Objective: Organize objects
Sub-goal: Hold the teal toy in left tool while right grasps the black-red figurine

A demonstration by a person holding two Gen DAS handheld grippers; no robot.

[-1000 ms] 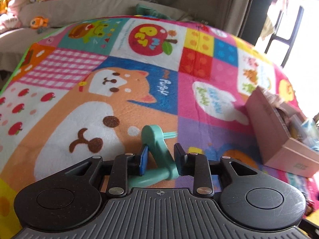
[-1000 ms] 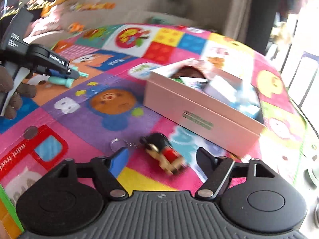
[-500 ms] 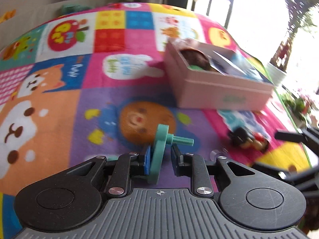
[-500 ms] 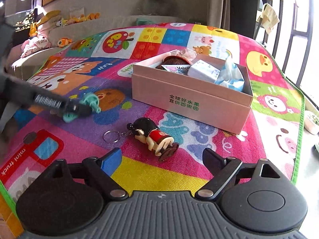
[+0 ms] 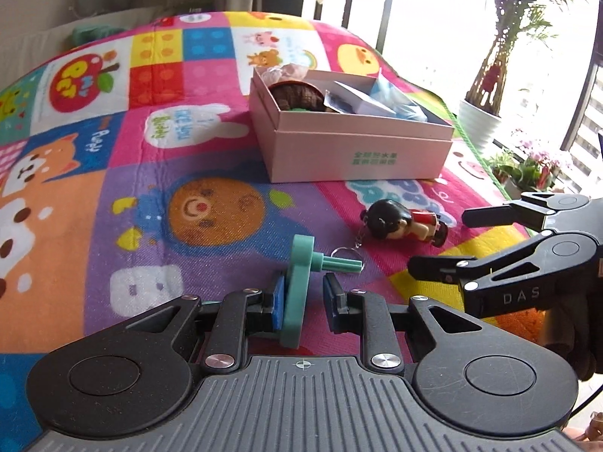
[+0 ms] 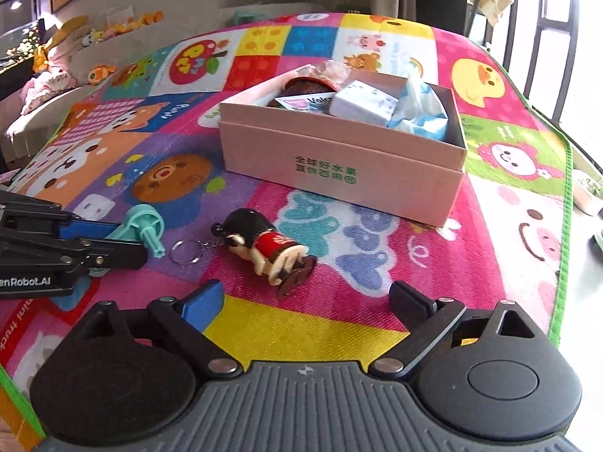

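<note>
Landmark: a pink box [image 6: 341,165] sat open on a colourful play mat [image 6: 501,158], and every place below is given from that box
Box contents: a brown knitted thing [image 5: 297,97], a small white carton [image 6: 363,107] and pale blue wrapping [image 6: 422,113] lay inside it
Left gripper [image 5: 303,303]: it hung in front of the box, on the side of the mat's bear face, with its jaws drawn close together and clamped on a teal plastic toy [image 5: 297,293]
Teal toy: it stood on edge as a flat disc between the blue pads, with a short peg pointing sideways; it was held in front of the box and apart from it
Doll keychain [image 6: 264,250]: it lay on its side on the mat in front of the box's long printed wall, near it but not touching, its metal ring [image 6: 184,252] stretched out toward the teal toy
Right gripper [image 6: 305,301]: it hovered just in front of the doll, on the side away from the box, its jaws spread wide and opening further, with only bare mat between the fingers
Beyond the box: a sofa with stuffed toys [image 6: 94,37] stood past the mat's far edge, and a potted plant [image 5: 486,86] stood by the window
</note>
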